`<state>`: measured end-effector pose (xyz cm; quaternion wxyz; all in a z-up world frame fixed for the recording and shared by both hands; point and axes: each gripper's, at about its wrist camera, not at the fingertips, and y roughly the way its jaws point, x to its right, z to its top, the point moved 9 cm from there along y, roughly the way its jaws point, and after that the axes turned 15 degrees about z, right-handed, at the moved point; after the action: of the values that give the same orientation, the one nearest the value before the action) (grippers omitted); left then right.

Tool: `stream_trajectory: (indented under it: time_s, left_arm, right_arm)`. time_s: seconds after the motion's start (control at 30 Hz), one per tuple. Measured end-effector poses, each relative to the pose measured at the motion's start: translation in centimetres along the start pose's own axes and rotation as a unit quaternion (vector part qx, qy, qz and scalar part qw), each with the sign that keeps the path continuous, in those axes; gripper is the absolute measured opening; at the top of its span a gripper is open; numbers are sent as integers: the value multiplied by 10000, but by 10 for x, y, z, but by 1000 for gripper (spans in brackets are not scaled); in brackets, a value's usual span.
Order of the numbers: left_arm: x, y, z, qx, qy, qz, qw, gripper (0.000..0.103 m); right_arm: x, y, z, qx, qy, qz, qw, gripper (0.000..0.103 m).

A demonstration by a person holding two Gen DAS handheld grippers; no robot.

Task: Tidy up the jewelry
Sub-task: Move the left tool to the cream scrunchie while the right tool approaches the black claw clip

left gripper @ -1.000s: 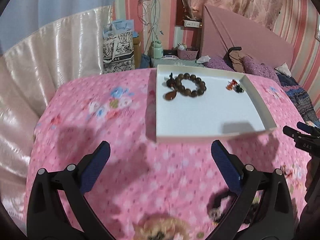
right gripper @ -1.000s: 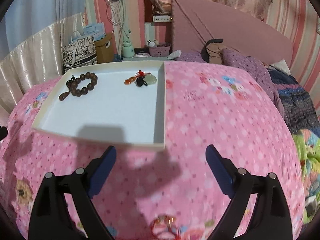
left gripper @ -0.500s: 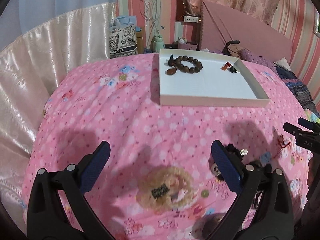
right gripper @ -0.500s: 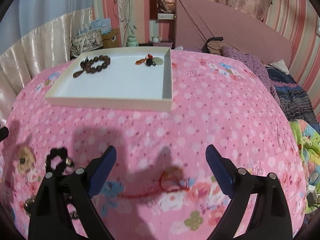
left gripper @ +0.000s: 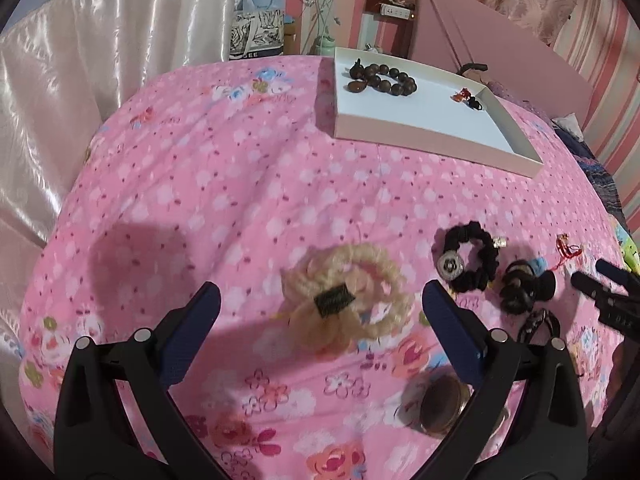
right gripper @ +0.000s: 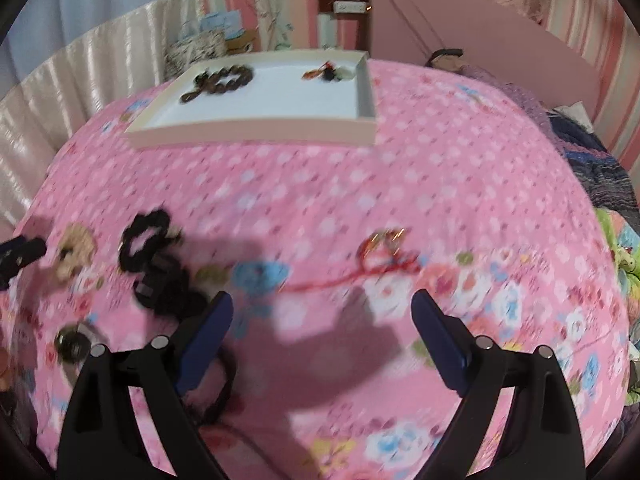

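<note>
A white tray (left gripper: 420,130) on the pink bedspread holds a brown bead bracelet (left gripper: 382,79) and a small red charm (left gripper: 468,98). My left gripper (left gripper: 320,312) is open, with a cream knitted scrunchie (left gripper: 348,294) lying between its fingers. A black scrunchie (left gripper: 470,258), dark hair ties (left gripper: 524,284) and a red cord charm (left gripper: 568,250) lie to its right. My right gripper (right gripper: 322,316) is open and empty, just short of the red cord charm (right gripper: 380,258). The tray (right gripper: 256,132) sits farther back in the right wrist view.
A round brown piece (left gripper: 438,404) lies near the left gripper's right finger. A thin black loop (right gripper: 224,380) lies under the right gripper's left finger. A satin headboard (left gripper: 100,52), a pink board (left gripper: 492,44) and bags stand beyond the bed.
Both grippers have drawn back from the tray toward the near side of the bed. The loose scrunchies, hair ties and red cord have come into view in front of them.
</note>
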<state>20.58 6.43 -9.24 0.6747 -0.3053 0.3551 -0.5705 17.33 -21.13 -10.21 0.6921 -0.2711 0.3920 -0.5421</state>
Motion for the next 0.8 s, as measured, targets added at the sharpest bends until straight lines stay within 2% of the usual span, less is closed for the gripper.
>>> stream_trajectory:
  time_s: [0.27,0.7,0.8]
  left_arm:
    - [14,2,-8,-61,143,-117,9998,100]
    - [34,11,-6,-61,405,-175,9990,98]
    - [36,15,-5,-101,441,-175,9988,95]
  right_arm:
    - [-42,10,-15,-264,-400,447,9978,91]
    - [-62,37,-7,-376,-512,568,9964,91]
    - [-66,45,-7,-440,-493,639,9958,91]
